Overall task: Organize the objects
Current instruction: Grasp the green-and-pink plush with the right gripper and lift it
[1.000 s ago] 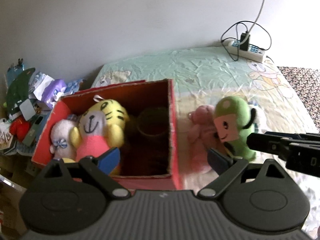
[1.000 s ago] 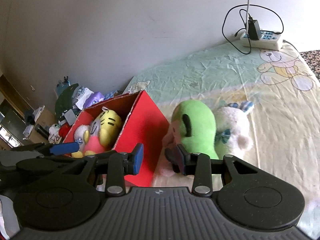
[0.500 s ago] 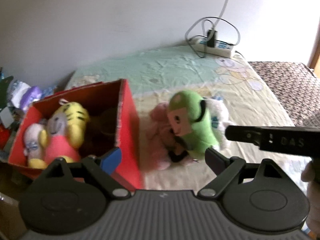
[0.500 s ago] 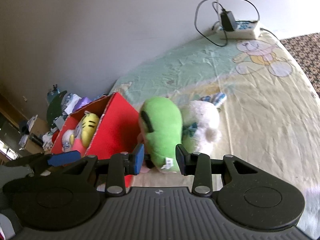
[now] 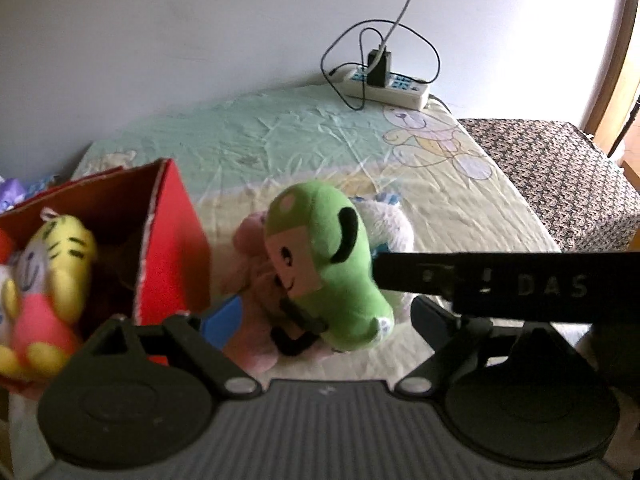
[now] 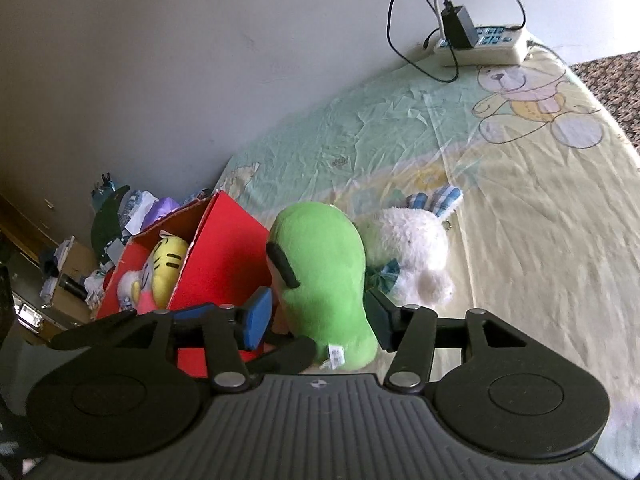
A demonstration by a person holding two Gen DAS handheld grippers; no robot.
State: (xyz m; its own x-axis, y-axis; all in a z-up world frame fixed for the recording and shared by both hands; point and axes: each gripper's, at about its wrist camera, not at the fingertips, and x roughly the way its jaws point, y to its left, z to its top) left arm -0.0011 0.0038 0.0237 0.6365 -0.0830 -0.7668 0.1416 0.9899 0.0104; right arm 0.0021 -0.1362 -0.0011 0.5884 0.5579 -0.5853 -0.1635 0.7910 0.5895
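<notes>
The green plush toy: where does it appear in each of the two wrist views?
Left wrist view: the green plush toy is at centre, right of the red box, face visible.
Right wrist view: the toy is at centre, seen from behind, between the right gripper fingers.
Shared landmark: the power strip by the wall.

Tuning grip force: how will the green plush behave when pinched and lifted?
Green plush looks soft and stuffed, so it will likely squash between the right claw fingers. Probably light for its size. It leans on the pink plush, which may shift.
</notes>
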